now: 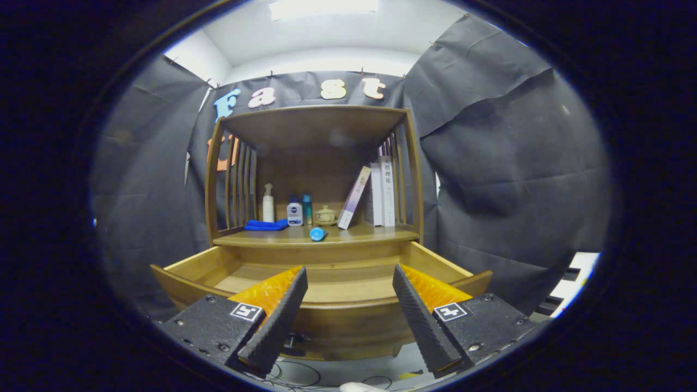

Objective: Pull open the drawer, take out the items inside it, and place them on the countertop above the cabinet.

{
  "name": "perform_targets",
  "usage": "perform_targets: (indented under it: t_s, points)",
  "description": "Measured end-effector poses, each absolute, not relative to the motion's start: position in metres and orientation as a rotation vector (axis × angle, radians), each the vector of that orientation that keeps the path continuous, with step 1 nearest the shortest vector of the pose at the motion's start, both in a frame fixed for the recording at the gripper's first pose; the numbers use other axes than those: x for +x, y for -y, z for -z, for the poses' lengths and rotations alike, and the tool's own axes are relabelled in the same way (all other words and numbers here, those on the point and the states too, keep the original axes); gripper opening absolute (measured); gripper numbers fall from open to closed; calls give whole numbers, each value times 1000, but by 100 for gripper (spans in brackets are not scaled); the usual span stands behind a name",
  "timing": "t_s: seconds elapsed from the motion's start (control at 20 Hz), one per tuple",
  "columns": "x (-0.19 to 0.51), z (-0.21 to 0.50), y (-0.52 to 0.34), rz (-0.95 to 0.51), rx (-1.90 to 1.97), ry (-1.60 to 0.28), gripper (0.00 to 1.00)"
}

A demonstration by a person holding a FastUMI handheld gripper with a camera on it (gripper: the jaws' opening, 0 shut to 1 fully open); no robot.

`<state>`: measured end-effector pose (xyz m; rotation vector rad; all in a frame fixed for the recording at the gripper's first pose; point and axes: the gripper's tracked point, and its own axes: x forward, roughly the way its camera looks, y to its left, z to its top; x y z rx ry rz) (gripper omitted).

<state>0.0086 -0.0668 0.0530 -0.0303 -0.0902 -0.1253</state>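
Note:
The wooden cabinet's drawer (326,313) stands pulled out toward me, its bare wooden floor showing between the fingers. My gripper (348,283) hangs open just in front of the drawer's front board, with nothing between its fingers. Beyond the drawer lies the countertop (375,234). A small blue round item (318,234) rests on its front edge, just ahead of the fingers.
At the back of the countertop stand a folded blue cloth (266,224), a white pump bottle (268,204), a white tube (294,212), a teal bottle (307,209), a small lidded pot (326,214), and leaning and upright books (375,196). Slatted sides and a top shelf (316,117) enclose it.

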Motion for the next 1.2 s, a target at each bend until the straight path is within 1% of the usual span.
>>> perform_targets:
  t_s: [0.35,0.5,0.7,0.85,1.2]
  points:
    - [20,26,43,114,-35,-35,100]
    - [23,28,30,102,-64,-19,100]
    - [17,51,8,55,-102,-55,99]
    - [22,67,9,65,-103,-88,99]
    - [28,70,20,95,-77,-87,99]
